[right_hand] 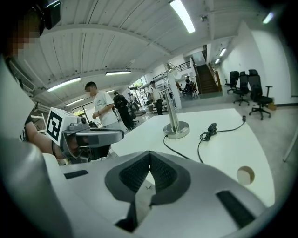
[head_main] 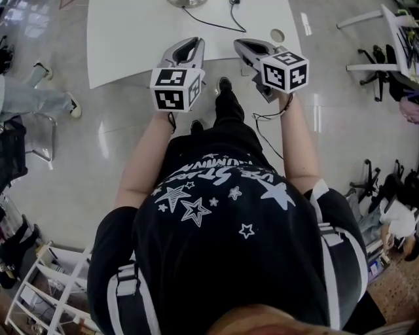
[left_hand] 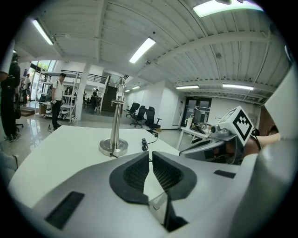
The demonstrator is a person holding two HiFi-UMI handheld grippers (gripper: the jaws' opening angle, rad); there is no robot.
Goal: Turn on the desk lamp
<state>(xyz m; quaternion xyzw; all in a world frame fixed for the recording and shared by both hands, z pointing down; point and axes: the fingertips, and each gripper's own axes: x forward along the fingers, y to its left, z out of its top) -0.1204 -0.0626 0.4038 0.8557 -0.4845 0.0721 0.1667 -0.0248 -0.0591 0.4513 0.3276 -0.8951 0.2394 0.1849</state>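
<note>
The desk lamp stands on the white table [head_main: 131, 39], a round metal base [left_hand: 113, 147] with a slim upright pole [left_hand: 119, 111]. Its base [right_hand: 176, 130] also shows in the right gripper view, with a black cable running to an inline switch [right_hand: 212, 127]. My left gripper [left_hand: 150, 154] hovers at the table's near edge, its jaws a thin slit apart with nothing between them. To its right, my right gripper [right_hand: 150, 153] is shut and empty. Both grippers [head_main: 190, 44] [head_main: 252, 46] point toward the lamp base [head_main: 188, 2], well short of it.
A round cable hole [right_hand: 245, 175] sits in the table near its right edge. Office chairs [right_hand: 251, 88] stand beyond the table, and several people [right_hand: 100, 109] stand to the left. A white wire shelf [head_main: 46, 288] is behind me at lower left.
</note>
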